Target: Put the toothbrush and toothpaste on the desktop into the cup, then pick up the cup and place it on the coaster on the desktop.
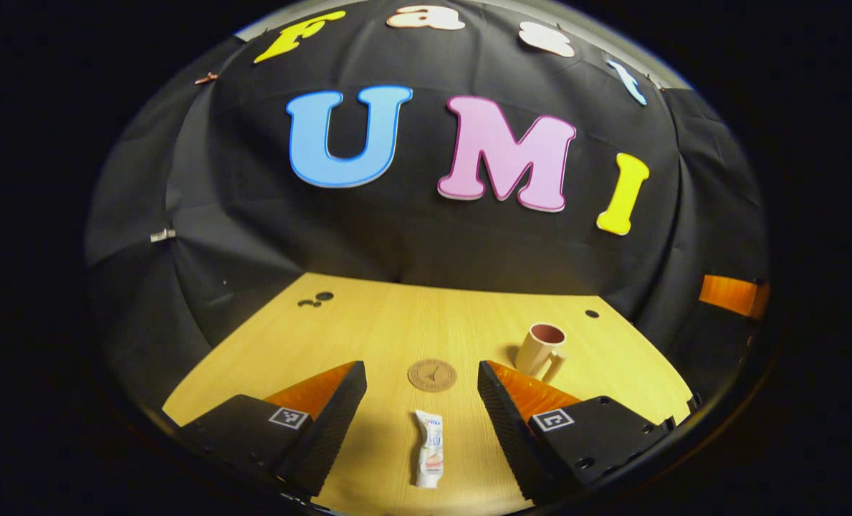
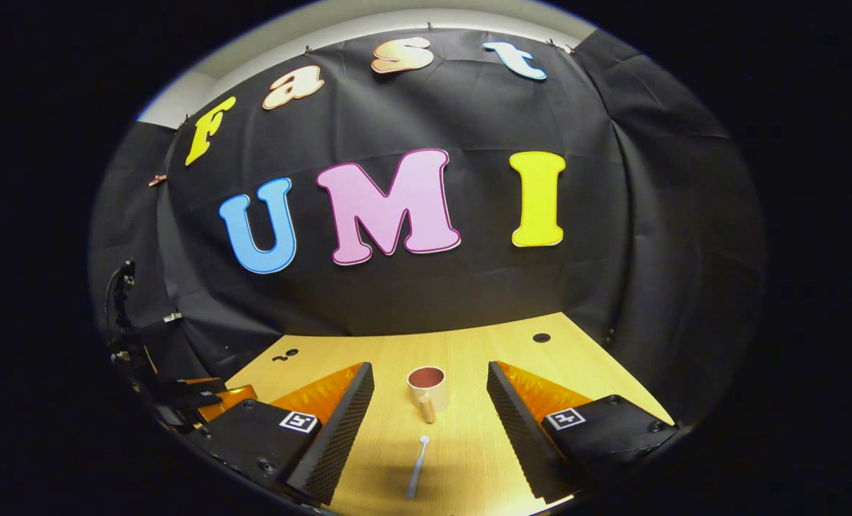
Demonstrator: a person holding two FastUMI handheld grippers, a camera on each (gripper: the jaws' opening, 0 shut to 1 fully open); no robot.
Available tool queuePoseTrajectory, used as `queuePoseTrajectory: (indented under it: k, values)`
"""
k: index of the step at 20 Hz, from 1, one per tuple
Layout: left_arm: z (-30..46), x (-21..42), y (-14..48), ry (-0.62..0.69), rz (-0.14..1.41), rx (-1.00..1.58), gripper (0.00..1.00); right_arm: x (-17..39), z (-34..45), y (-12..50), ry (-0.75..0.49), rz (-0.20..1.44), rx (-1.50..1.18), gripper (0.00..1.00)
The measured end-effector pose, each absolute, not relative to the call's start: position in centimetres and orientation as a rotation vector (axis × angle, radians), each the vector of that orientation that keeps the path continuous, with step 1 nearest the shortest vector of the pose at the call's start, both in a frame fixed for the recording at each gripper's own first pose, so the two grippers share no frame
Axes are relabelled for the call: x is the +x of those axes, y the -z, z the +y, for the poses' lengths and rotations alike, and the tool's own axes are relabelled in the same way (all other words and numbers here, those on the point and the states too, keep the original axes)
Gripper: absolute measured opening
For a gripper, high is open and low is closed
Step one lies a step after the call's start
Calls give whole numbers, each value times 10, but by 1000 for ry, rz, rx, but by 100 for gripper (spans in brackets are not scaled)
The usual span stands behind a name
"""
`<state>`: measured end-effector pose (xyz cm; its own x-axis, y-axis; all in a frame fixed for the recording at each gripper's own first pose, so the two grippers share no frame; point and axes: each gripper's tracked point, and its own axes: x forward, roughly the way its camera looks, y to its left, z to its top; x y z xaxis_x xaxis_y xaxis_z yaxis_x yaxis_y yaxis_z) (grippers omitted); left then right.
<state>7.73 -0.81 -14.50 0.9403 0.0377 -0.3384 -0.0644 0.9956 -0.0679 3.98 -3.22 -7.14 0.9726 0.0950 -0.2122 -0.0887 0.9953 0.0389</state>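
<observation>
In the left gripper view the left gripper [image 1: 422, 423] hangs with fingers spread either side of the toothpaste [image 1: 429, 449], which lies flat near the desk's [image 1: 368, 326] front edge; the coaster [image 1: 432, 375] sits just beyond it mid-desk, and the cup [image 1: 541, 350] stands upright further right. The tube looks soft and light, best pinched across its middle. In the right gripper view the right gripper [image 2: 429, 430], fingers also spread, frames the thin, stiff, likely slippery toothbrush [image 2: 417, 467], best taken mid-handle.
</observation>
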Motion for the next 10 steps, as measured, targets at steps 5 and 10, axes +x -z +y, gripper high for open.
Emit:
queuePoseTrajectory:
  k: [5,10]
  values:
    - [-9,90,203,-54,477,-50,98,53,-27,74,-151,224,17,98]
    - [-16,96,261,-46,616,-44,98,71,-30,86,-204,254,-6,98]
